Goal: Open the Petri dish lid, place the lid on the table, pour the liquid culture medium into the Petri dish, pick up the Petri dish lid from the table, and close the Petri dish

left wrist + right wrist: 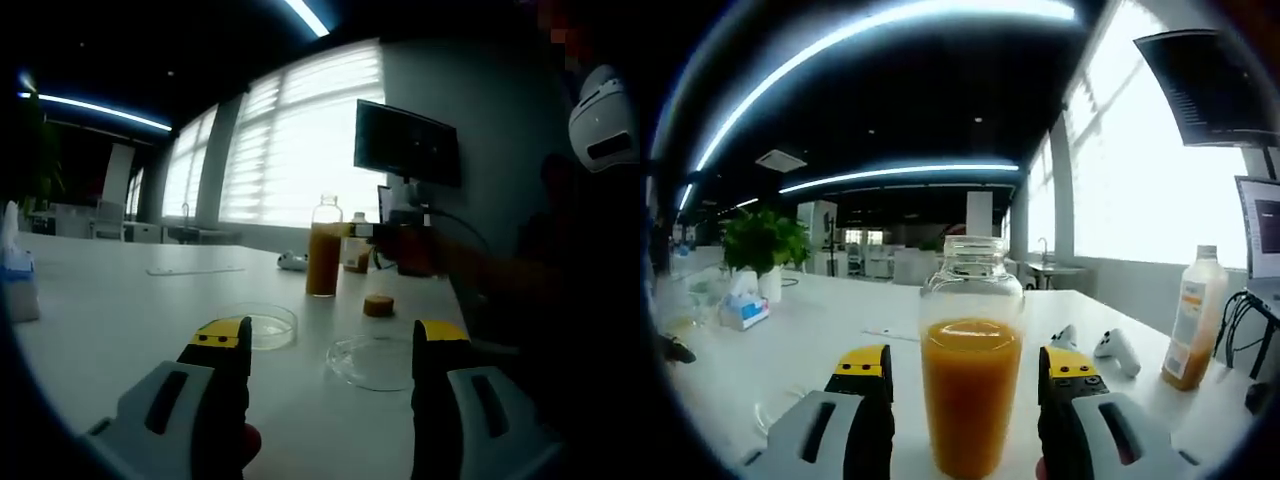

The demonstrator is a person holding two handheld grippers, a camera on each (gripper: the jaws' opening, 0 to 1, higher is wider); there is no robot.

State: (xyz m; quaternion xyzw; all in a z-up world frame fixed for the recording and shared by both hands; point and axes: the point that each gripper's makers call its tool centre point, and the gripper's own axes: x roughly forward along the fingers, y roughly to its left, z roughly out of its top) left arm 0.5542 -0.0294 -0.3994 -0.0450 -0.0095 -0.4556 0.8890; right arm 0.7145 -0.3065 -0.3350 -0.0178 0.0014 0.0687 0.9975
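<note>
Left gripper [330, 345]: jaws wide apart, holding nothing, hanging low over the table [120, 300] above the two glass pieces.
Petri dish [262, 325]: open, resting flat on the table just beyond the left jaw tip; looks ready to take liquid.
Petri dish lid [375, 360]: off and lying on the table beside the dish, toward the right jaw, kept near for later pickup.
Right gripper [965, 375]: jaws spread on either side of the bottle, close to the glass; contact not clear, so I cannot tell if it grips.
Bottle of culture medium [970, 400]: upright, uncapped, orange liquid filling the lower body; in the left gripper view it stands beyond the dish.
Cork-like stopper [378, 305]: on the table near the bottle, probably its cap.
Judged step: taking up the bottle to pour.
Second bottle [1192, 320]: far right, not involved.
</note>
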